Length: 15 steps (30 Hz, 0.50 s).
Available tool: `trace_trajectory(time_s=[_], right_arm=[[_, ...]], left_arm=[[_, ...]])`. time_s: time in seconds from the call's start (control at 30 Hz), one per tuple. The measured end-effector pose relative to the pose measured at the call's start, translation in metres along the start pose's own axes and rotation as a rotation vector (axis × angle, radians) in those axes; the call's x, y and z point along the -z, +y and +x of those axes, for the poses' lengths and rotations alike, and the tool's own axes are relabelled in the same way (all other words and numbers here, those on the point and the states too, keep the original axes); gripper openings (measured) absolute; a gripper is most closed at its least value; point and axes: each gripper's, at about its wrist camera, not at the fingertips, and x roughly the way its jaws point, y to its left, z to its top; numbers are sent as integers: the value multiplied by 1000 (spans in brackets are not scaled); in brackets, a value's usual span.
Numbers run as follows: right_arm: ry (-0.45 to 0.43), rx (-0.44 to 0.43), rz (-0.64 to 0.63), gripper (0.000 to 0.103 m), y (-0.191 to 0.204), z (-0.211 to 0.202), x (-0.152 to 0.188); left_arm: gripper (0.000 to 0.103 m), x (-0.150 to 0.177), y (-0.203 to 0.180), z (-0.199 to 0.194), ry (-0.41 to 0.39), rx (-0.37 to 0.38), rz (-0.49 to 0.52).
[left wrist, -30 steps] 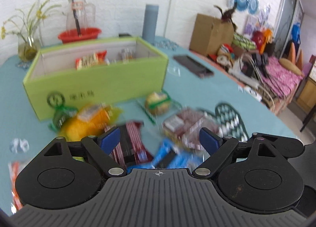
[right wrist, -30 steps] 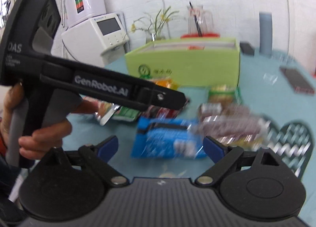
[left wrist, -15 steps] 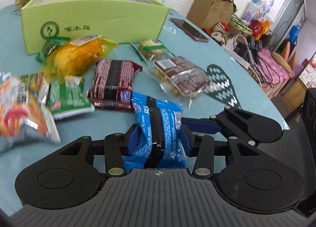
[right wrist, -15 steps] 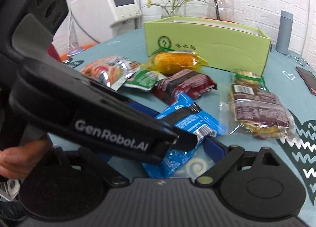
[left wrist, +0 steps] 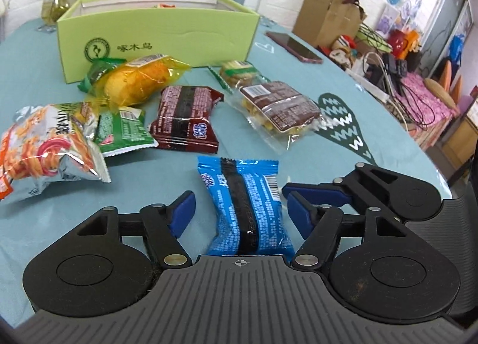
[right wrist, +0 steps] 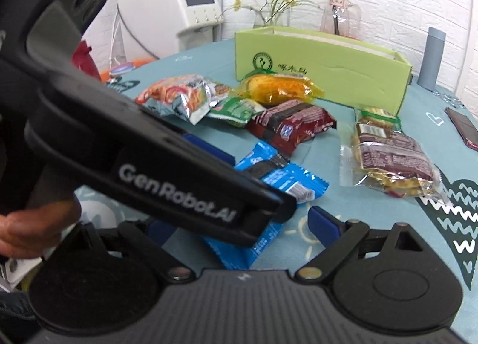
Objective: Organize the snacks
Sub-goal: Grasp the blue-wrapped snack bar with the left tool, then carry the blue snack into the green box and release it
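A blue snack packet [left wrist: 242, 206] lies flat on the teal tablecloth [left wrist: 298, 81], with one end under my left gripper [left wrist: 240, 214]. Its jaws are opening: the blue pads [left wrist: 182, 212] stand clear on both sides of the packet and do not press on it. My right gripper [right wrist: 242, 224] is open just to the right, and one of its fingers [left wrist: 313, 194] lies beside the packet. In the right wrist view the left gripper's black body [right wrist: 167, 170] crosses in front and hides part of the blue packet [right wrist: 280, 176]. The green box [left wrist: 158, 33] stands behind, with snacks inside.
Loose packets lie between me and the box: an orange-silver bag [left wrist: 44, 146], a green packet [left wrist: 125, 128], a yellow one [left wrist: 143, 81], a dark red one [left wrist: 185, 117] and a clear brown-label pack [left wrist: 280, 111]. A phone [left wrist: 294, 51] lies at the right. A hand [right wrist: 35, 224] grips the left tool.
Half a second ago the left jaws pinched the blue packet; now they have spread and it lies free between them. Both grippers have come down toward the table since a second ago.
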Motion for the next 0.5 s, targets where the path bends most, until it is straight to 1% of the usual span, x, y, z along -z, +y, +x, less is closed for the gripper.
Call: trace_trajectory(time_s=[0.07,0.1,0.13,0.17,0.23,0.37,0.5], right_arm=[[-10,4,-7,93,0,1,0],[-15,3,-1,89,0,2,0],[-27,7,5,78,-1,1,0],[-37,11,19,72,-3,0,0],[-40,5,51,61,-7,-2,-2],[-62,3,70,59,-9,-13,-7],[-143,30,41,59,-14,-31,-31]], left_arm=[[46,-1,1,4,12,9,-3],[46,-1,1,5,14,12,-3],[42,0,0,5,7,9,5],[22,1,0,5,5,7,17],[18,2,-2,5,-1,-4,22],[17,-3,-4,-5,-19,7,5],[17,-27,-10,-26,-101,11,15]])
